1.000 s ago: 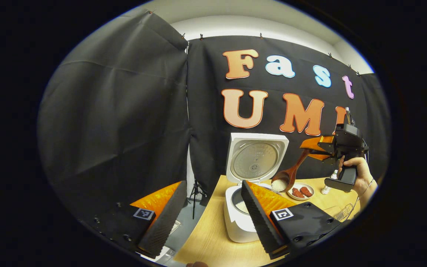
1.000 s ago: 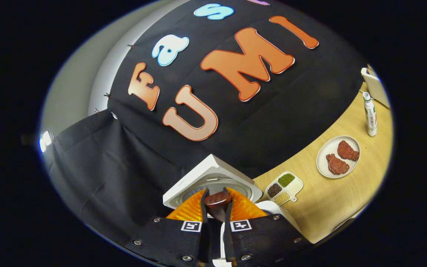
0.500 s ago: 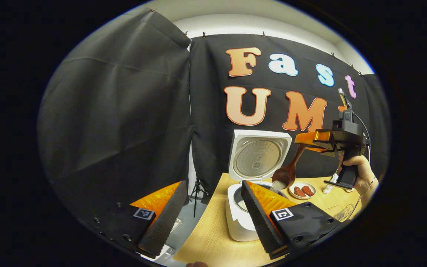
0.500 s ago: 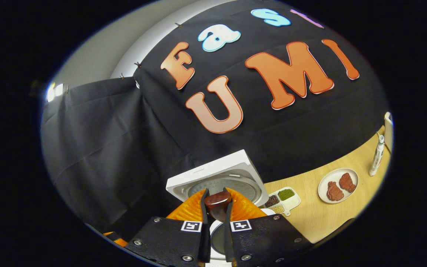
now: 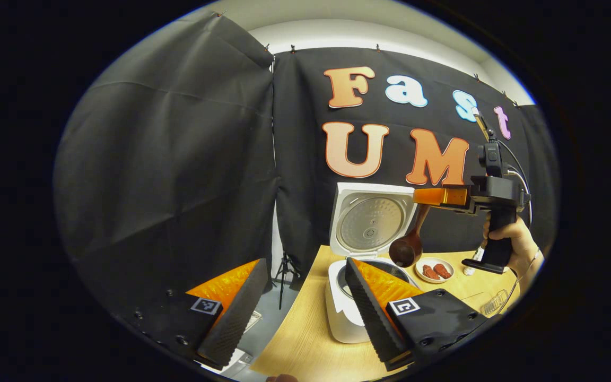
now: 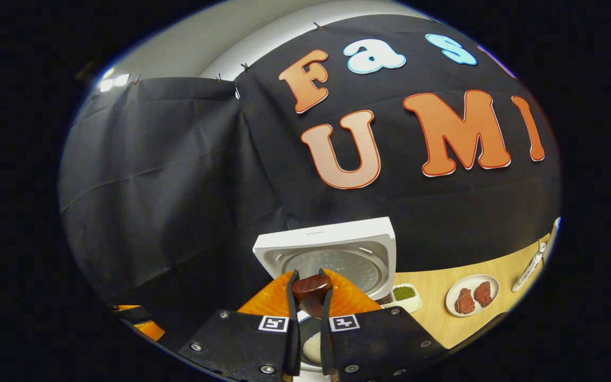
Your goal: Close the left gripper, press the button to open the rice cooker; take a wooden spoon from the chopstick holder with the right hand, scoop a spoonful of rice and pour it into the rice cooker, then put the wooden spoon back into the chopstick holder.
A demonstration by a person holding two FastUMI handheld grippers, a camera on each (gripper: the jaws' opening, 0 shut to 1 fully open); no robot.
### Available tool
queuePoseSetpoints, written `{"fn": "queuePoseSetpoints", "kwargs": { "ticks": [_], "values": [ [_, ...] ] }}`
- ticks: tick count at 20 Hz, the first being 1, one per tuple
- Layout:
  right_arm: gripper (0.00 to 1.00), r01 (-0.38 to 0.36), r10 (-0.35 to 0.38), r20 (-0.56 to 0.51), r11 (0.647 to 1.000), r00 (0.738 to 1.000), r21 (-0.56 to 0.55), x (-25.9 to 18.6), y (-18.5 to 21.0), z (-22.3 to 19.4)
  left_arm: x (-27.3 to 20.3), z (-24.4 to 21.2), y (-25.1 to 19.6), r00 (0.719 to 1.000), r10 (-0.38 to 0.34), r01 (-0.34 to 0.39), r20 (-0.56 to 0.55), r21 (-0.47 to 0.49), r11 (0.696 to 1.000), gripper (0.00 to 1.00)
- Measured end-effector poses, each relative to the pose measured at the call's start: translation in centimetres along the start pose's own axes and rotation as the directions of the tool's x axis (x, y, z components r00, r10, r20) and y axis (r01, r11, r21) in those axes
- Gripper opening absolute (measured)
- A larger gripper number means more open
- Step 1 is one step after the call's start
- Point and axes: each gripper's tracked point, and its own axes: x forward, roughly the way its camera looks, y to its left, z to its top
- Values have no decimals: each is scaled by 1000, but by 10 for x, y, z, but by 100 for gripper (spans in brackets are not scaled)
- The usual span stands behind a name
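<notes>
While the left hand-held gripper point(image 5: 300, 307) gapes empty, the right hand-held gripper point(image 6: 309, 289) clamps the wooden spoon point(image 5: 409, 245) — over the rice cooker point(image 5: 361, 297).

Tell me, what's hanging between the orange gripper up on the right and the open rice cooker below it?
In the left gripper view, the wooden spoon hangs from the right gripper, its bowl tipped over the rice cooker, whose lid stands open.

one rice cooker point(image 5: 356, 313), one wooden spoon point(image 5: 409, 245), one plate point(image 6: 471, 295), two meat pieces point(image 6: 474, 298).
</notes>
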Motion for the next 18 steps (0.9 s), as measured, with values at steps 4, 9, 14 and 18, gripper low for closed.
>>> {"fn": "queuePoseSetpoints", "kwargs": {
  "ticks": [4, 9, 14, 18],
  "values": [
    [14, 2, -2, -9, 997, 1000, -83, 0, 1, -5, -3, 1, 4, 1000, 11, -11, -2, -1, 1000, 100],
    [14, 18, -19, 6, 995, 1000, 94, -16, -22, -4, -6, 3, -3, 1000, -2, 2, -2, -10, 1000, 100],
    [14, 80, -106, 72, 950, 992, 301, -55, -95, 19, -11, 14, -15, 999, -23, 23, 24, 5, 1000, 99],
    [14, 154, -216, 114, 903, 970, 402, -102, -171, 27, -13, 19, -29, 998, -52, 52, 30, -7, 999, 99]
  ]
}}
